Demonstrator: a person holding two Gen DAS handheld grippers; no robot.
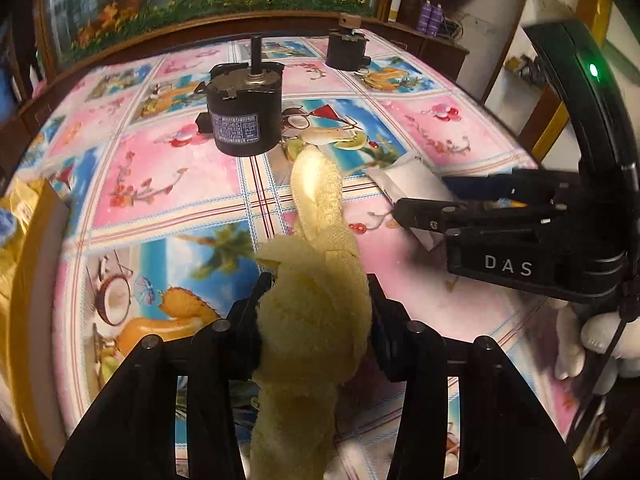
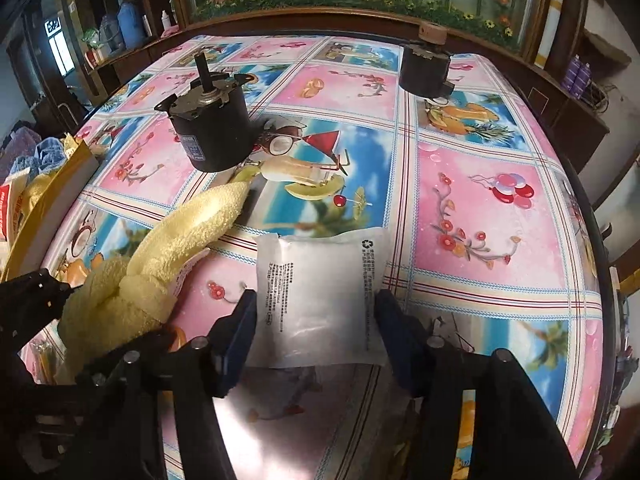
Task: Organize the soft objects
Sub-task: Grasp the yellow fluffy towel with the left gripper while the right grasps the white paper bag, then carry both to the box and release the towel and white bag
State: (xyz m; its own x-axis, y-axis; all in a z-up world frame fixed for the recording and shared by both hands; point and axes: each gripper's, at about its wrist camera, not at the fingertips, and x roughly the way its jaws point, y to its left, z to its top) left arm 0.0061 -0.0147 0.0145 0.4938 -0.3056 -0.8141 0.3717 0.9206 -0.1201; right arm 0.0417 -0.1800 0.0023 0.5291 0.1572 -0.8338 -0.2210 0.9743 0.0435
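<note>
While the yellow plush toy (image 1: 312,312) sits clamped between the jaws of the left gripper (image 1: 316,304), its long ears reach forward past the jaws over the bench (image 1: 168,168), which is covered with a patterned cloth. The white soft pouch (image 2: 320,300) (printed text on its face) lies on the bench between the jaws of the right gripper (image 2: 316,320), both pads pressing its sides. Ahead of the left jaws stands a black motor (image 1: 244,116); a second black motor (image 1: 347,50) stands well beyond. Left of both jaws lies a gold-edged box (image 2: 52,196).
</note>
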